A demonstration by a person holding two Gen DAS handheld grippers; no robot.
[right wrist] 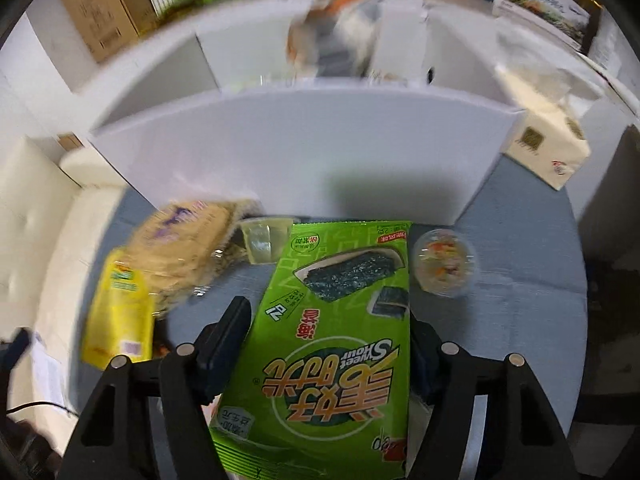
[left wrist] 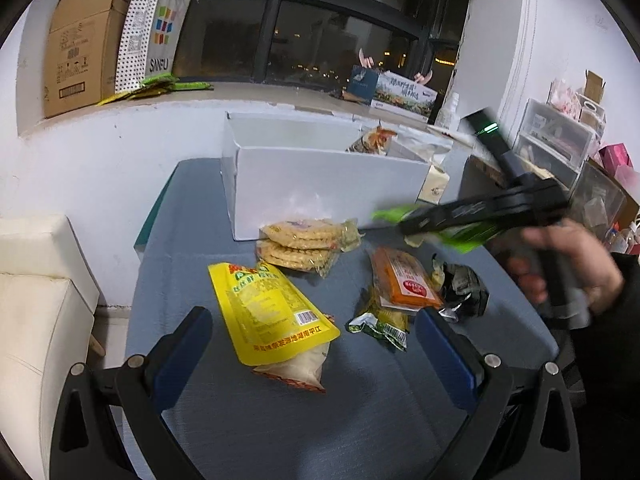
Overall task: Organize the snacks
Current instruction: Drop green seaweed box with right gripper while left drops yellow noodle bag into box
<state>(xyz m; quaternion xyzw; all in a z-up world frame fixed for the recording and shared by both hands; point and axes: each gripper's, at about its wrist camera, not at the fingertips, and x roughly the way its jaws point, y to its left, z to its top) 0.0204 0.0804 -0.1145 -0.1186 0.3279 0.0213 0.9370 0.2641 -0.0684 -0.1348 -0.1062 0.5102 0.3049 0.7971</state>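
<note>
Green seaweed packet (right wrist: 332, 332) between right hand-held gripper (right wrist: 328, 344)

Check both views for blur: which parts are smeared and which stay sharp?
Left wrist view: the right gripper and the green seaweed packet it carries are streaked; the yellow pouch and the table are crisp. Right wrist view: the green seaweed packet reads sharp, while the white box and the cracker packs smear.

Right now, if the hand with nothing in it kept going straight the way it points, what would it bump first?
Probably the yellow snack pouch. The left gripper is open and tilts down toward the table, and that pouch lies just ahead between its fingers. Depth is hard to judge, though.
</note>
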